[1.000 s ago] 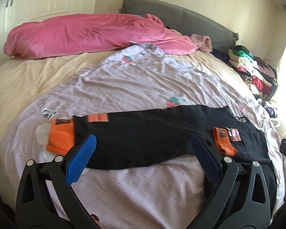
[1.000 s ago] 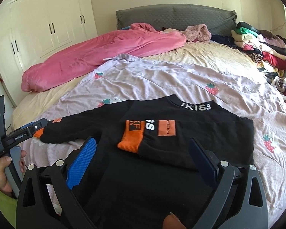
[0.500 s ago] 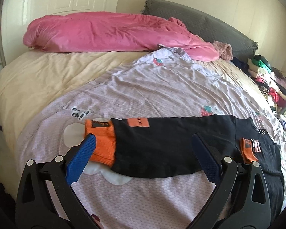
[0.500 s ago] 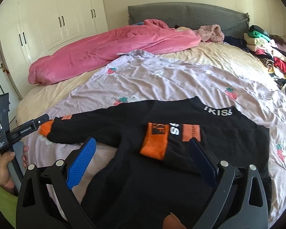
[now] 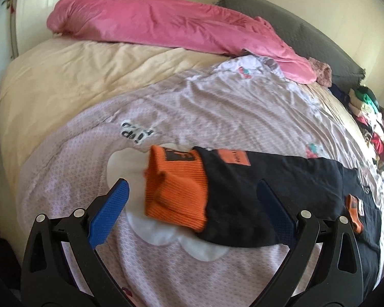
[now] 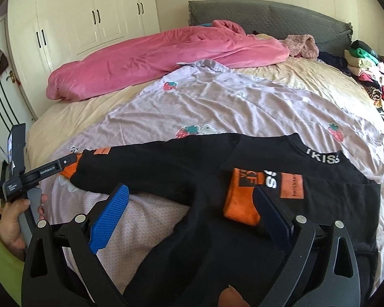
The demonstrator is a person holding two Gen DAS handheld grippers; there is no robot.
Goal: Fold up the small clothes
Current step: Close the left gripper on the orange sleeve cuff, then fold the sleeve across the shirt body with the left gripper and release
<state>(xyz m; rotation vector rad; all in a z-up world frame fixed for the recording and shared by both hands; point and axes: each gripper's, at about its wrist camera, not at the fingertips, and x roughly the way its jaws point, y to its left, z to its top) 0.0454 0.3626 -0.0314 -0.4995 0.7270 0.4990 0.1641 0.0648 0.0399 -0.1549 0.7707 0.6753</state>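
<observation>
Sleeve-folding looks to be the step in hand: a black sweatshirt [image 6: 243, 230] lies spread on the lilac sheet [image 6: 217, 107] of the bed, filling the lower centre and right of the right wrist view. At the left edge of that view the left claw [image 6: 71, 162] reaches in to the orange cuff [image 5: 175, 194] of the outstretched sleeve, which runs toward the lower left of the frame. In its own view the cuff sits at lower centre, between the blue pads [image 5: 107, 215], whose jaws stand wide apart, nothing yet pinched. Moving right, the other sleeve is already laid across the chest, its orange cuff [image 6: 243, 199] at centre right beside the white lettering. The right claw [image 6: 192, 217] hovers over the body, its jaws spread and empty. Next, I judge, the left claw must close on the cuff, then carry the sleeve rightward across the chest without dragging the body.
</observation>
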